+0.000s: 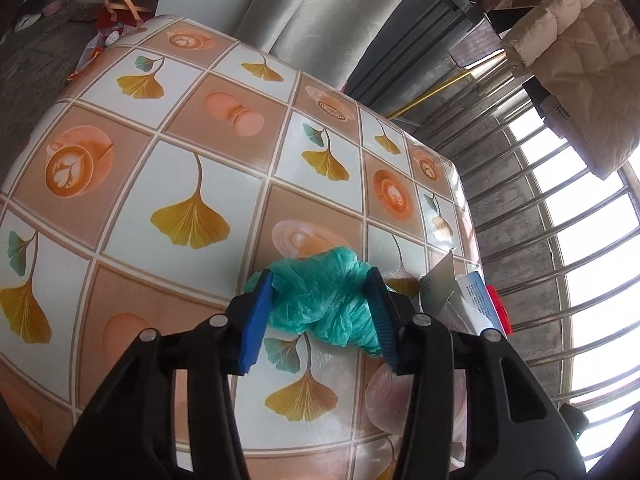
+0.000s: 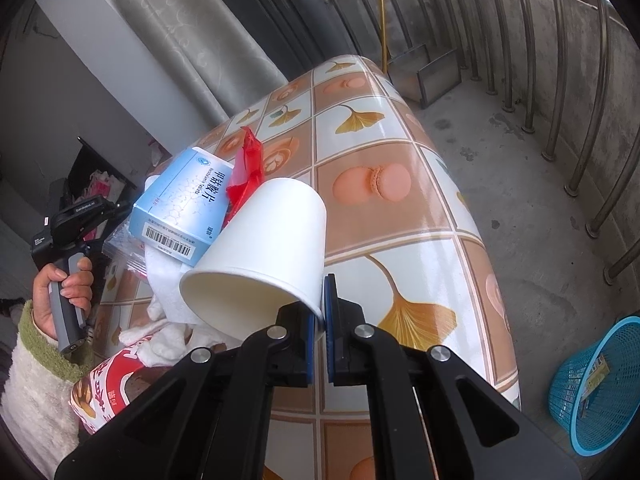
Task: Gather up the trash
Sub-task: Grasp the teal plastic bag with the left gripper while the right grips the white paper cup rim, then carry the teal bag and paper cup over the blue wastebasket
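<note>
My left gripper (image 1: 320, 312) is shut on a crumpled teal plastic bag (image 1: 320, 300) just above the patterned tablecloth (image 1: 180, 168). My right gripper (image 2: 320, 320) is shut on the rim of a white paper cup (image 2: 260, 264), which lies tilted with its mouth toward the camera. Beside the cup lies a trash pile: a light blue medicine box (image 2: 184, 208), a red plastic scrap (image 2: 248, 168), white tissue (image 2: 168, 280) and a red and white snack wrapper (image 2: 108, 388). The blue box (image 1: 478, 292) also shows at the right in the left wrist view.
A blue mesh wastebasket (image 2: 596, 388) stands on the concrete floor to the right of the table. Metal railing bars (image 2: 560, 80) run along the far side. A grey curtain (image 1: 312, 12) hangs behind the table. A clear pink cup (image 1: 388, 400) lies under my left gripper.
</note>
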